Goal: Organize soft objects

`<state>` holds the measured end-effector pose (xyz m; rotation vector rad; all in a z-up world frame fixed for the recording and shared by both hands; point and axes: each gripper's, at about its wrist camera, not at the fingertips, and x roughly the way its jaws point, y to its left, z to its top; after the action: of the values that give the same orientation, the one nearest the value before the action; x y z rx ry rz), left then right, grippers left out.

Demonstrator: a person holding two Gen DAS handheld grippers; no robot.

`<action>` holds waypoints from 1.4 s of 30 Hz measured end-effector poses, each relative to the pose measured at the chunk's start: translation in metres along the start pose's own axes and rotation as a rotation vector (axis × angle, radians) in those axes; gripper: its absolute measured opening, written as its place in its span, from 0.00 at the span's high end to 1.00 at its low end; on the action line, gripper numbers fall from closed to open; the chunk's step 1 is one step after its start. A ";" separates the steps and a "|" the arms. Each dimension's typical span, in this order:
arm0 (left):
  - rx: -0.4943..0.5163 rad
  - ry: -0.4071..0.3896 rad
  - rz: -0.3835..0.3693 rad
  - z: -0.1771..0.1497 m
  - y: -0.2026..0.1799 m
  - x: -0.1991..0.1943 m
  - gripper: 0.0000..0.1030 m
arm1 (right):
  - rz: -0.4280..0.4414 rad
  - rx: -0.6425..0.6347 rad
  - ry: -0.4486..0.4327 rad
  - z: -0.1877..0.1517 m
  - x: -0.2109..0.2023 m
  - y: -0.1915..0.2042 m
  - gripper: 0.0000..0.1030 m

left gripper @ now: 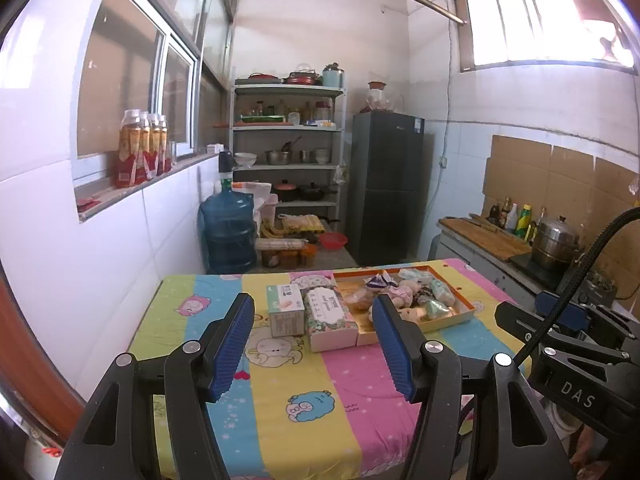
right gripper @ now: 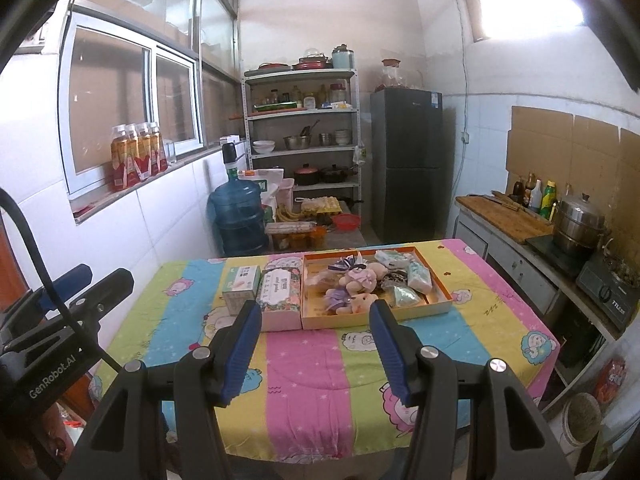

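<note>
Both wrist cams sit side by side at the near edge of the striped cartoon-print tablecloth (left gripper: 280, 392), angled slightly down, facing the far metal shelf rack (right gripper: 302, 128). Both catch the shallow orange cardboard tray (right gripper: 444, 300).

My table (right gripper: 328, 380) wore a striped cartoon-print cloth (right gripper: 304, 392). On it, at the far side, a small green tissue box (right gripper: 240, 284), a floral box (right gripper: 280, 300) and an orange tray (right gripper: 436, 304) of plush toys sat side by side.
</note>
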<state>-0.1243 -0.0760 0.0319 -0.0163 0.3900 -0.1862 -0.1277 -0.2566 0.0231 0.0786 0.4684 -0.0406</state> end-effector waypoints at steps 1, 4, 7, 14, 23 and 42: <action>0.000 0.000 0.000 0.000 0.000 0.000 0.39 | 0.000 0.000 0.000 0.000 -0.001 0.001 0.46; 0.001 0.000 0.000 0.000 0.000 -0.002 0.39 | 0.001 0.000 0.001 0.000 -0.001 0.001 0.46; 0.001 -0.001 0.000 -0.001 0.001 -0.003 0.39 | 0.000 -0.002 -0.001 0.000 -0.002 0.002 0.46; 0.001 -0.001 0.003 -0.001 0.001 -0.004 0.39 | 0.001 0.001 0.001 -0.001 -0.001 0.002 0.45; 0.002 -0.001 0.000 -0.002 0.000 -0.004 0.39 | 0.000 -0.001 0.001 -0.001 -0.004 0.005 0.45; 0.000 0.001 0.000 -0.001 0.007 -0.008 0.39 | 0.011 -0.003 0.008 -0.006 -0.005 0.010 0.46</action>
<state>-0.1309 -0.0675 0.0342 -0.0157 0.3905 -0.1862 -0.1341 -0.2465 0.0201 0.0784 0.4758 -0.0285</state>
